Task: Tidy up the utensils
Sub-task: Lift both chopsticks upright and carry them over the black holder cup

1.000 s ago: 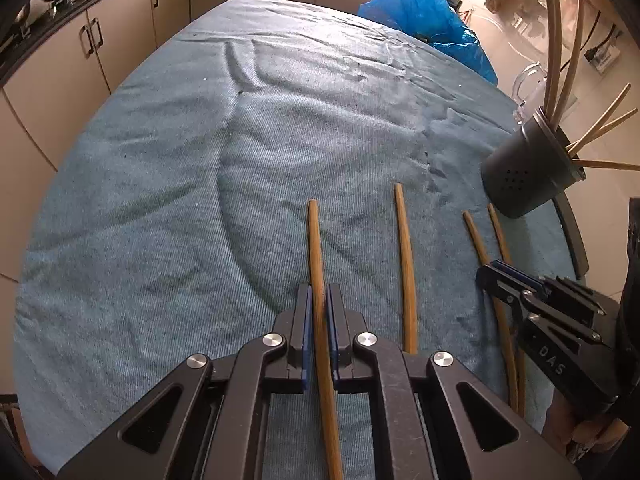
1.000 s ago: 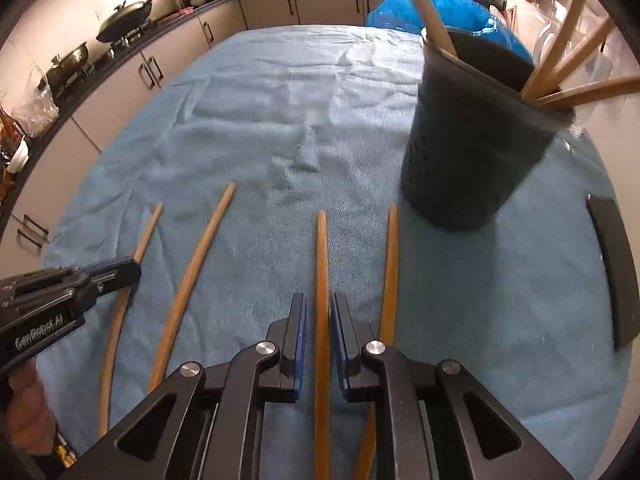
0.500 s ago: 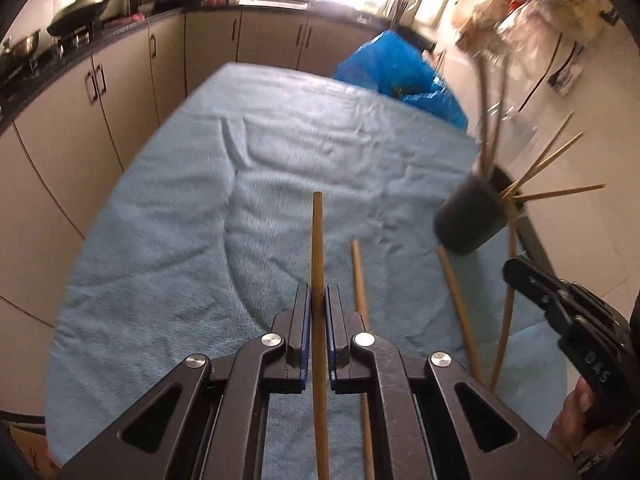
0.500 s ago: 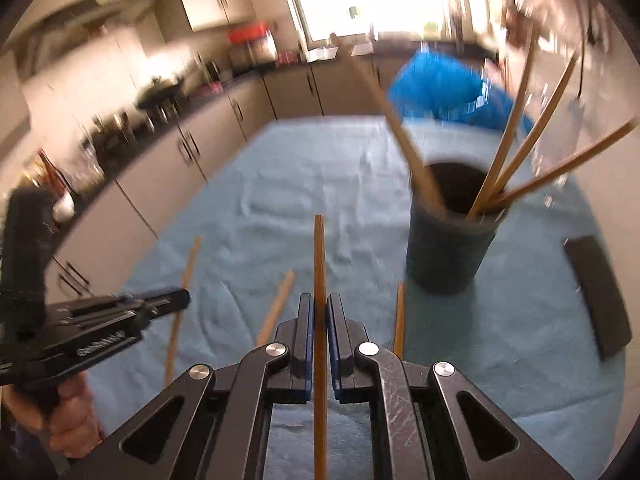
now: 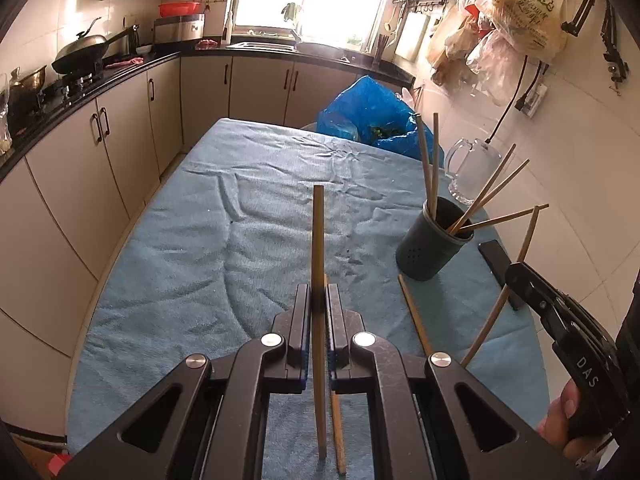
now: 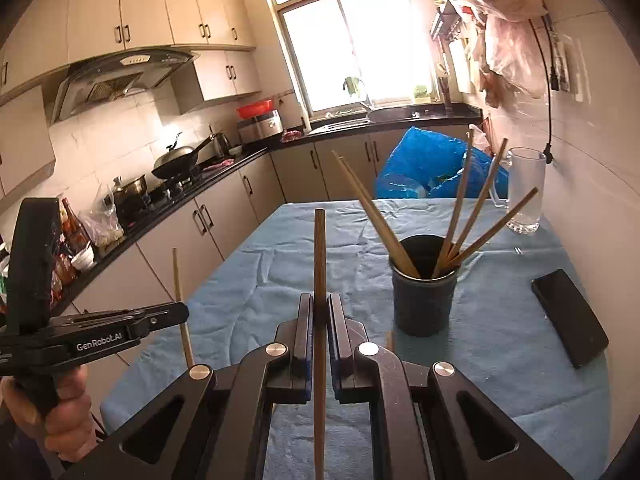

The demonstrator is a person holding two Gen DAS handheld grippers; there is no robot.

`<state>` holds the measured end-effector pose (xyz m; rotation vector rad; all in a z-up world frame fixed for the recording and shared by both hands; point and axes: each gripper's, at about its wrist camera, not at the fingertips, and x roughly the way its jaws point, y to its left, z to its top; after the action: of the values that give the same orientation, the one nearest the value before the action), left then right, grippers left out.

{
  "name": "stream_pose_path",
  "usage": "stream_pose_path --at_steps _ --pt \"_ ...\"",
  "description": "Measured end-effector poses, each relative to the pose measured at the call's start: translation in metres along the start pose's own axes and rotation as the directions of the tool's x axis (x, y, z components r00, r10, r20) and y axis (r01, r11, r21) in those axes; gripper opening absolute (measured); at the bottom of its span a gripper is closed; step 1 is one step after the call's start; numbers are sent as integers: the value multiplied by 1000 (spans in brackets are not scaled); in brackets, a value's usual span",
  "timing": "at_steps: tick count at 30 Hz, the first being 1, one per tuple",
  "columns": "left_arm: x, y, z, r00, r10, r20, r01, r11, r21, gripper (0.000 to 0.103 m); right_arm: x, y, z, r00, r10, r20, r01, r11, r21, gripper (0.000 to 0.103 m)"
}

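Left wrist view shows the left tongs squeezed tight on one chopstick, lifted off the blue cloth on the counter. The stick pokes far out in front, so it could twist or slip if it bumps something. Two more sticks lie on the cloth close by, one right under the tongs. A bit farther, the right tongs pinch another stick, also up in the air. Both sticks may be going to the dark cup, which stands past the tongs on the right side of the cloth. Sticks in the cup lean out every way, so a new stick could hit them or tip the cup. The two tongs could bump each other too. A black phone lies near the cup.
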<state>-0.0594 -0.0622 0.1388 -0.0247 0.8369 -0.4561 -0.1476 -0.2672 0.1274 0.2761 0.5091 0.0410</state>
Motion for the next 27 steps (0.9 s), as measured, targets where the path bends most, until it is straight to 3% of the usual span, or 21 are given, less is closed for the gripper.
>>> stream_pose_path --at_steps 27 --pt "-17 -24 8 999 10 49 -13 998 57 6 -26 -18 8 998 -7 65 3 999 49 7"
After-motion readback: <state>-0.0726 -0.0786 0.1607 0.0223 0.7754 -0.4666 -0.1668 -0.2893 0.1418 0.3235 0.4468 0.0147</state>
